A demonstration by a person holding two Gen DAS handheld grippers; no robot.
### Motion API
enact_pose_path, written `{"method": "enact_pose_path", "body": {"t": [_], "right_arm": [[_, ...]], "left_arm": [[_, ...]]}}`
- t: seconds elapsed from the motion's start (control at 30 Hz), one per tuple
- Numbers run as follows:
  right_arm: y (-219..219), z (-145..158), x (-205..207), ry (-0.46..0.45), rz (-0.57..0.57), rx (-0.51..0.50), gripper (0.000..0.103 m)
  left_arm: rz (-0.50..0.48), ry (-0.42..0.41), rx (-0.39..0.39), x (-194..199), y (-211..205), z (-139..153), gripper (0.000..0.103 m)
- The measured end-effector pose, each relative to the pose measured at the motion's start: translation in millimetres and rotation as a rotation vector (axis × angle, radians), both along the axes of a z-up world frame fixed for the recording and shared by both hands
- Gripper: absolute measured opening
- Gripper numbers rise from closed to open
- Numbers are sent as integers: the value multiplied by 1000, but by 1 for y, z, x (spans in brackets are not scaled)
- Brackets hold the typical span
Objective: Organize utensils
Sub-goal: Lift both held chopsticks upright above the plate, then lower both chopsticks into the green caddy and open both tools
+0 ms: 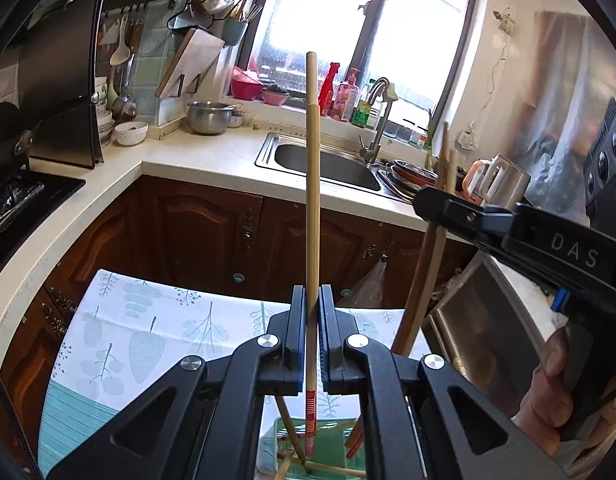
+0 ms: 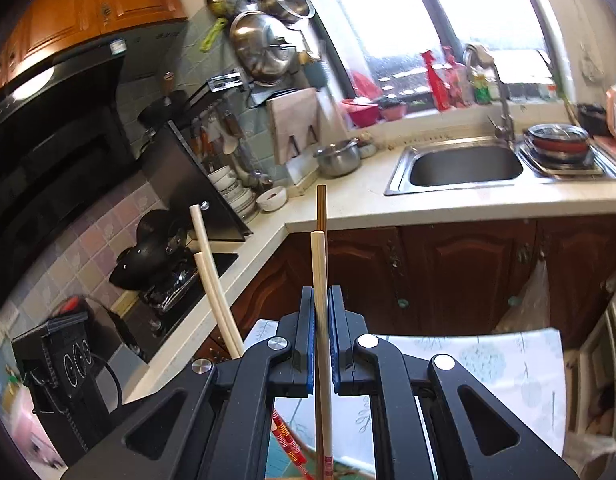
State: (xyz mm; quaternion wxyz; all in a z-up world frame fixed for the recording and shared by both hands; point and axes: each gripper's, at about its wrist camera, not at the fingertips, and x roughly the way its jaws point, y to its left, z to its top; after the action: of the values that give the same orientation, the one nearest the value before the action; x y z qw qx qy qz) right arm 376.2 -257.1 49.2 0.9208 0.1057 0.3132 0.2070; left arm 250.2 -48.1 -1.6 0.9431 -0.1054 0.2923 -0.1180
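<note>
Clamping one pale chopstick upright, the left gripper stands at 6 o'clock above a green bin of loose sticks. Its partner, the right gripper, pinches a pale and a brown stick together (at 3 o'clock in the left view). Risk: that thin pair could scissor apart and slip out, or the long ends could clash.

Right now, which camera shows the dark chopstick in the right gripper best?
The right wrist view: the dark chopstick stands centred between the right gripper's pads, behind a pale one. The left wrist view shows it only side-on at the edge.
</note>
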Motion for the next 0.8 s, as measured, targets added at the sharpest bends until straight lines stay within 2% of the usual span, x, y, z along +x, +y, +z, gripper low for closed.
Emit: {"method": "enact_pose_path", "body": {"t": [0.23,0.43,0.5,0.6,0.8], "right_arm": [[22,-29,-17,-133,94,-21,5],[33,-45,-37,-191,145,-43,5],[35,-47,-40,-171,181,-41,6],[40,-54,-38,-94,242,-53,6],[43,-64,-39,-31,272,-78,8]], "left_arm": [[-14,-102,49,-22,-5,-16,4],[-12,-113,59,-33,-9,-35,4],[-14,-99,58,-34,-11,-40,4],[-21,-78,53,-37,-12,-45,6],[-40,-32,58,-44,-11,-47,11]]}}
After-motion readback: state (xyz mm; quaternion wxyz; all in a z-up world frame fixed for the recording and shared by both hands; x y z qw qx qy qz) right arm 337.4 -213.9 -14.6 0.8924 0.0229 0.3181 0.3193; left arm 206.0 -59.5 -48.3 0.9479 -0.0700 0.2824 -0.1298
